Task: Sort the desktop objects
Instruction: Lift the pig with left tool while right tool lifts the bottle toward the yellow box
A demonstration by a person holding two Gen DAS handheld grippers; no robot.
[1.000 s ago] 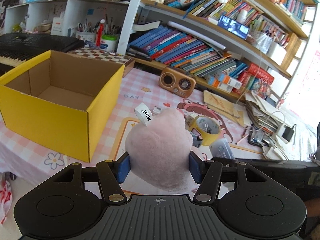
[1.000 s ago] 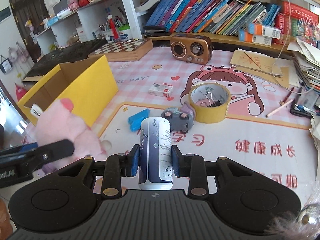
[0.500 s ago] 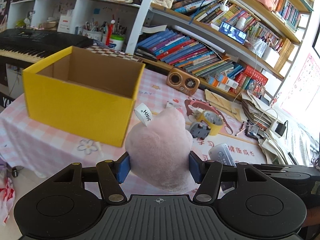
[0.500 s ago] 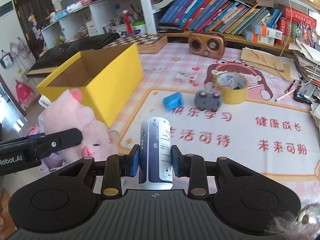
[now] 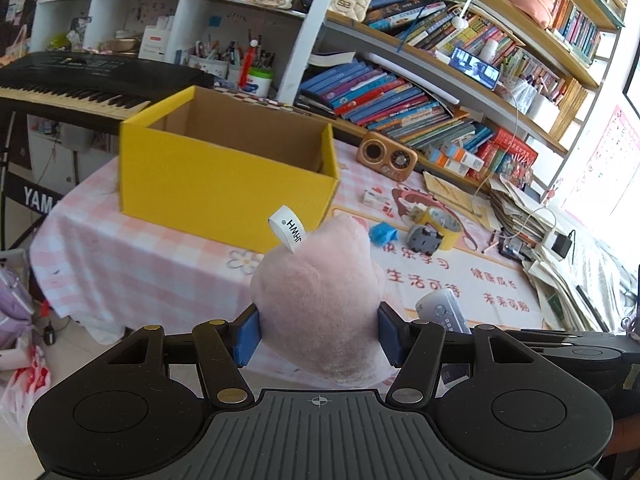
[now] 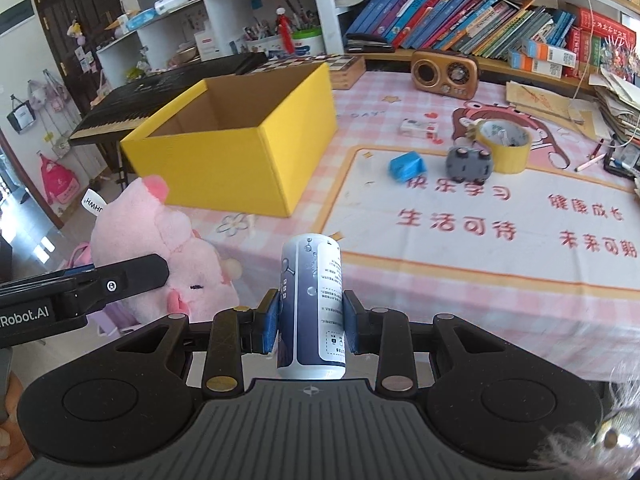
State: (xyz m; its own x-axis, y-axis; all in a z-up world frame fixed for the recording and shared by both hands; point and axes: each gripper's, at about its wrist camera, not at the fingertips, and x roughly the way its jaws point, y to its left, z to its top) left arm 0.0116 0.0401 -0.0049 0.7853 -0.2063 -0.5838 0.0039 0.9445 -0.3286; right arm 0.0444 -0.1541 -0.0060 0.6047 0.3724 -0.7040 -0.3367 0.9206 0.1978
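Left gripper (image 5: 318, 334): I grasp the pink plush pig (image 5: 320, 300).
Right gripper (image 6: 311, 322): I grasp the upright can (image 6: 312, 304).
Yellow box (image 6: 224, 172): open, on table.

A home study, possibly a child's room, is showing here: crowded bookshelves (image 5: 404, 92) are lining the wall, a keyboard piano (image 5: 80, 80) is standing beside a table under a pink cartoon tablecloth (image 6: 460, 240), and small bags (image 6: 56, 184) are hanging nearby.

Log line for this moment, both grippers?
left gripper: shut on pink plush pig | right gripper: shut on can | yellow box: empty
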